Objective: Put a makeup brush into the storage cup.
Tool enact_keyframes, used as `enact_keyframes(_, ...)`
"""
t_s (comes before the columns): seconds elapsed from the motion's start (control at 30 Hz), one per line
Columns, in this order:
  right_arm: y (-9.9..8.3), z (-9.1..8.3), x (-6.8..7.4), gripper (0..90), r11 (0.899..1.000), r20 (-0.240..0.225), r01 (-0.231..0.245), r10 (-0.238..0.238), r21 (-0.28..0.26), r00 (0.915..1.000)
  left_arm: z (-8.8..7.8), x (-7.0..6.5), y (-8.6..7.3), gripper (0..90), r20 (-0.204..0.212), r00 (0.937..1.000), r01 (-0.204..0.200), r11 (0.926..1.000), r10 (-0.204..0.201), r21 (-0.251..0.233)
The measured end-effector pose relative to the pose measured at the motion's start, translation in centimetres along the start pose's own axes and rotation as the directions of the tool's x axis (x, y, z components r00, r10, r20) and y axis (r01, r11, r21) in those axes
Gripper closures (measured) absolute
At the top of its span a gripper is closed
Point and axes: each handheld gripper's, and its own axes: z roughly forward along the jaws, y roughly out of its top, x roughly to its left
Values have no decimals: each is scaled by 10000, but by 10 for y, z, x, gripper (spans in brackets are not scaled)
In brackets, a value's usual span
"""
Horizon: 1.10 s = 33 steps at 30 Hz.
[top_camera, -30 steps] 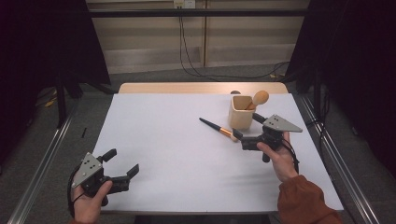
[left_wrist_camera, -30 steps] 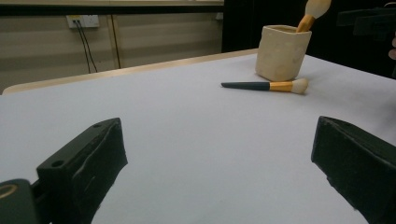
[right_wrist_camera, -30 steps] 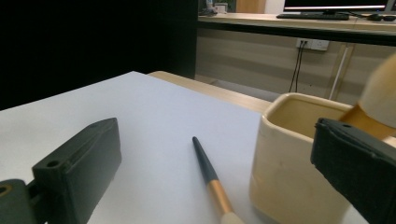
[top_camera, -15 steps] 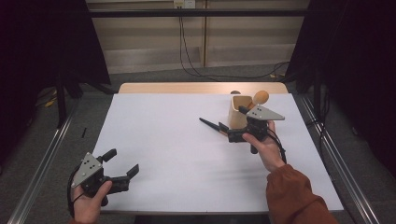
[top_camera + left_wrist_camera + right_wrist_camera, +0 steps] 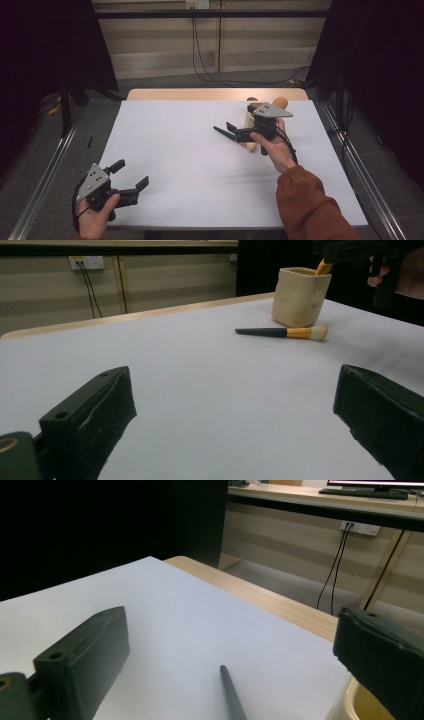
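Since the right gripper (image 5: 231, 131) hovers with jaws spread mid-frame over the brush (image 5: 282, 332), I'd pinch that light, stiff, slim handle midway.

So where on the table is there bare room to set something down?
The white table top is bare across its left and middle, from the left claw at the near-left corner to the brush. The far-right part is crowded: brush, beige holder and the open right claw above them.

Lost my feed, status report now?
Right tool open above black-handled makeup brush. Left tool open, idle near table edge. Brush lies beside cream holder cup. Nothing in the way.
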Motion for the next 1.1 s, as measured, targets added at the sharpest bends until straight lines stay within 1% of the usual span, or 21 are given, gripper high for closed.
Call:
enact_keyframes(0.03, 1, 3, -1, 12, 10000, -24, 25, -25, 73, 10000, 0, 0, 0, 29, 6, 10000, -4, 10000, 4, 3)
enact_keyframes(0.13, 2, 10, -4, 20, 9997, 152, 49, -53, 249, 9999, 0, 0, 0, 29, 10, 10000, 14, 10000, -14, 3)
enact_keyframes(0.23, 3, 16, -6, 20, 9976, 205, 134, -148, 679, 9997, 0, 0, 0, 29, 33, 10000, 17, 10000, -17, -10)
enact_keyframes(0.27, 3, 17, -7, 23, 9964, 177, 205, -220, 823, 9996, 0, 0, 0, 29, 39, 10000, 16, 10000, -16, -20)
enact_keyframes(0.33, 4, 18, -7, 24, 9942, 29, 149, -153, 1061, 9999, 0, 1, 0, 29, 41, 10000, 19, 10000, -19, -14)
enact_keyframes(0.4, 6, 19, -9, 25, 9910, -54, 223, -218, 1321, 9997, 0, 0, 0, 29, 44, 10000, 30, 10000, -30, -3)
enact_keyframes(0.5, 9, 21, -10, 49, 9828, -303, 293, -242, 1823, 9992, 0, 0, 0, 29, 45, 10000, 0, 10000, 0, 6)
enact_keyframes(0.57, 12, 23, -10, 53, 9718, -538, 514, -400, 2301, 9977, 0, 0, 0, 29, 43, 10000, 4, 10000, -4, 11)
enact_keyframes(0.6, 13, 23, -10, 56, 9687, -620, 507, -367, 2430, 9974, 0, 0, 0, 29, 36, 10000, 9, 10000, -9, 10)
enact_keyframes(0.63, 15, 24, -10, 68, 9630, -784, 557, -362, 2635, 9963, 0, 0, 0, 29, 35, 10000, 16, 10000, -16, 8)
enact_keyframes(0.67, 16, 26, -10, 72, 9541, -972, 670, -401, 2919, 9945, 0, 0, 0, 29, 39, 10000, 13, 10000, -13, 10)
enact_keyframes(0.7, 17, 27, -10, 73, 9490, -1058, 722, -414, 3069, 9935, 0, 0, 0, 28, 41, 10000, 12, 10000, -12, 8)
enact_keyframes(0.8, 18, 31, -10, 91, 9230, -1336, 916, -442, 3737, 9901, 0, 0, 0, 29, 73, 10000, 19, 10000, -19, 4)
enact_keyframes(0.83, 18, 32, -10, 91, 9166, -1406, 946, -425, 3885, 9891, 0, 0, 0, 28, 78, 10000, 11, 10000, -12, 5)
enact_keyframes(0.93, 18, 36, -9, 88, 8917, -1627, 1083, -396, 4394, 9859, 0, 0, 0, 28, 73, 10000, -18, 10000, 18, 21)
enact_keyframes(1.0, 19, 39, -8, 72, 8773, -1820, 1129, -297, 4665, 9829, 0, 0, 0, 29, 75, 10000, -12, 10000, 12, 25)
enact_keyframes(1.07, 19, 42, -7, 69, 8640, -1893, 1266, -370, 4874, 9812, 0, 0, 0, 29, 81, 10000, -12, 10000, 12, 18)
enact_keyframes(1.1, 19, 43, -6, 66, 8591, -1929, 1300, -372, 4950, 9805, 0, 0, 0, 29, 80, 10000, -17, 10000, 17, 20)
